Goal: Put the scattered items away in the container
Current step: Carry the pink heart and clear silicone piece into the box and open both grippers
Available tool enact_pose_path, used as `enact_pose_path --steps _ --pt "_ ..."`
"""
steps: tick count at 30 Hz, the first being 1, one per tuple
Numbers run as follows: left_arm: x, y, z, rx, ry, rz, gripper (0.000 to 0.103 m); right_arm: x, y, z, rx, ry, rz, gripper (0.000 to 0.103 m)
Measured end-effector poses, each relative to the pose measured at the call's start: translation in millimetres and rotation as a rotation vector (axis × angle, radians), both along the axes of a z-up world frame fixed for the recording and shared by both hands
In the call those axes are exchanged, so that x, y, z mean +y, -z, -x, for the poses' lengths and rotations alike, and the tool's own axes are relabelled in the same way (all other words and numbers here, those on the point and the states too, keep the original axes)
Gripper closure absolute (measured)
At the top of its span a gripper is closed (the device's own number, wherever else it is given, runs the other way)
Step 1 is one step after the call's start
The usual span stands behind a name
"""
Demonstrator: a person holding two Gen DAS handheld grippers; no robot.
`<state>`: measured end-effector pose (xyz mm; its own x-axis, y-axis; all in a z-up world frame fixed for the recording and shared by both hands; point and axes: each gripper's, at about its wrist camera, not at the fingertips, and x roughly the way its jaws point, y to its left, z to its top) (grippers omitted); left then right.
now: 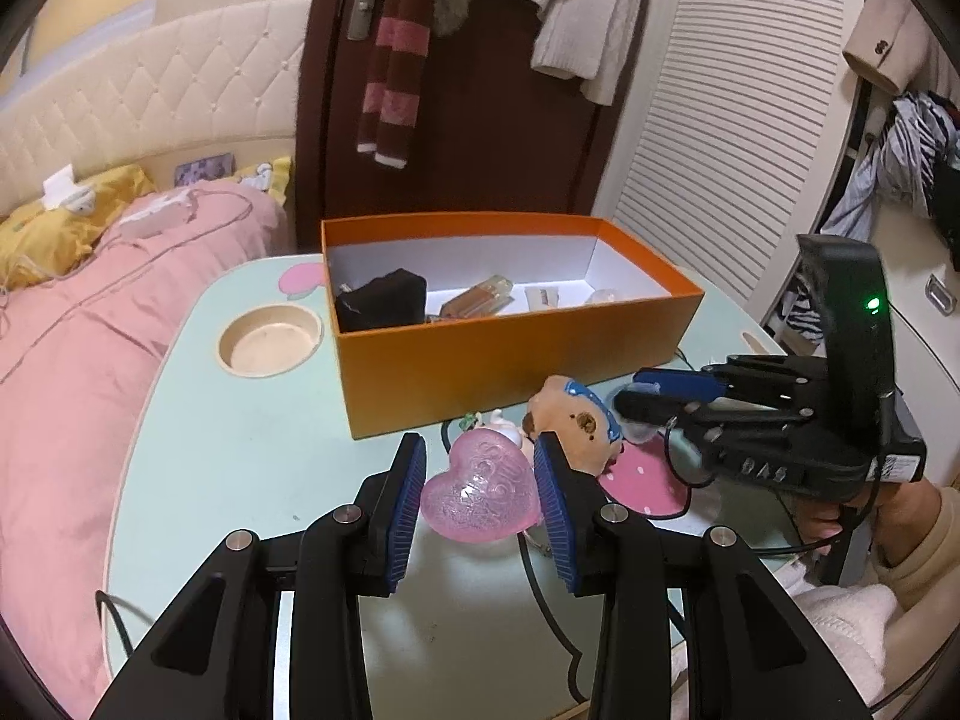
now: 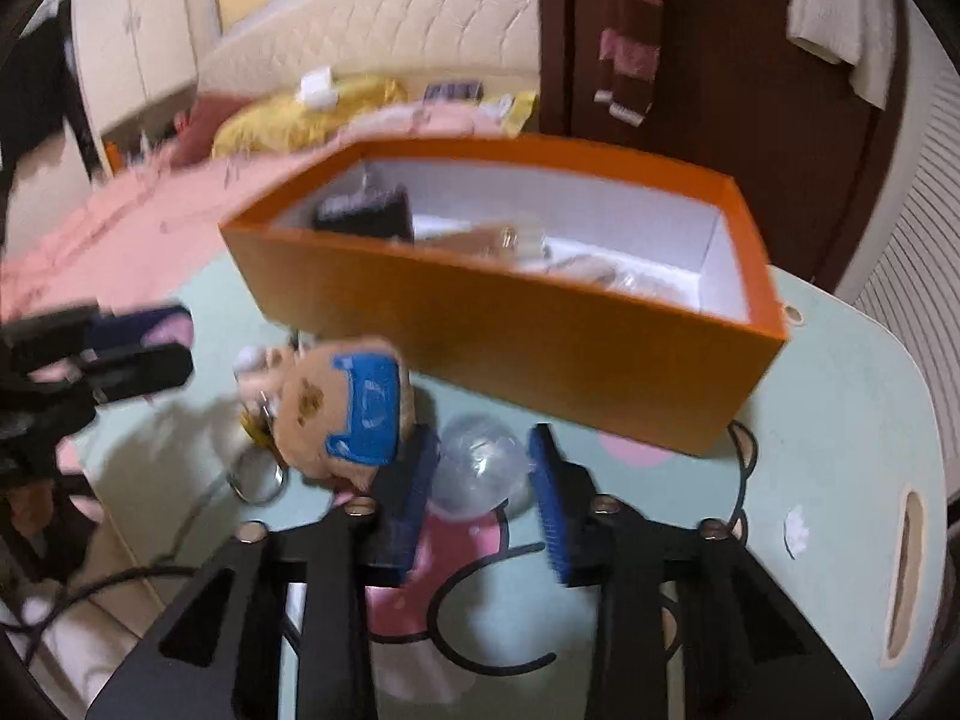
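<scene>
Your left gripper (image 1: 480, 501) clamps the pink heart (image 1: 480, 495) between its blue pads, just in front of the orange box (image 1: 510, 354) on the table (image 1: 240, 450). Your right gripper (image 2: 483, 495) brackets the clear ball (image 2: 480, 468); contact is blurred, beside the plush toy (image 2: 342, 408).

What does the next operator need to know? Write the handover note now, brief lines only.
Left gripper: jaws around the pink heart, which is off the table or nearly so.
Right gripper: open, astride the clear ball on the table; not gripped yet.
Done: black pouch and a few small items lie in the orange box.
Left: heart, ball, plush toy and the small keychain bits beside it.
</scene>
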<state>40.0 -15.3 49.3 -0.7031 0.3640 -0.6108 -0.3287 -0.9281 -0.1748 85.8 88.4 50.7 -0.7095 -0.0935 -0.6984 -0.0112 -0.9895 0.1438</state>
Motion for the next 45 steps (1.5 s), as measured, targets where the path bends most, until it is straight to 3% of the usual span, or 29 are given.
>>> enact_pose_path --steps 1,6,11,15,28,39,45 --pt "-1 -2 0 0.003 0.0 -0.002 0.067 0 -1 -1 0.008 0.0 0.003 0.083" --pt "-2 -5 3 0.013 -0.002 -0.008 0.067 5 -1 0 0.011 0.011 0.013 0.083" --pt "-2 -2 4 0.0 -0.002 -0.008 0.067 -2 10 8 -0.036 0.007 -0.006 0.075" --pt "-3 -3 4 0.002 -0.004 -0.014 0.067 -15 11 9 -0.047 -0.023 -0.077 0.081" --pt "2 -25 13 0.065 0.011 -0.009 0.067 3 -19 -5 0.056 0.007 0.046 0.082" --pt "16 -40 60 0.109 0.039 0.004 0.067 10 -48 14 0.136 0.019 0.039 0.082" --pt "22 -39 92 0.103 0.035 0.0 0.067 23 -48 39 0.151 0.058 0.039 0.082"
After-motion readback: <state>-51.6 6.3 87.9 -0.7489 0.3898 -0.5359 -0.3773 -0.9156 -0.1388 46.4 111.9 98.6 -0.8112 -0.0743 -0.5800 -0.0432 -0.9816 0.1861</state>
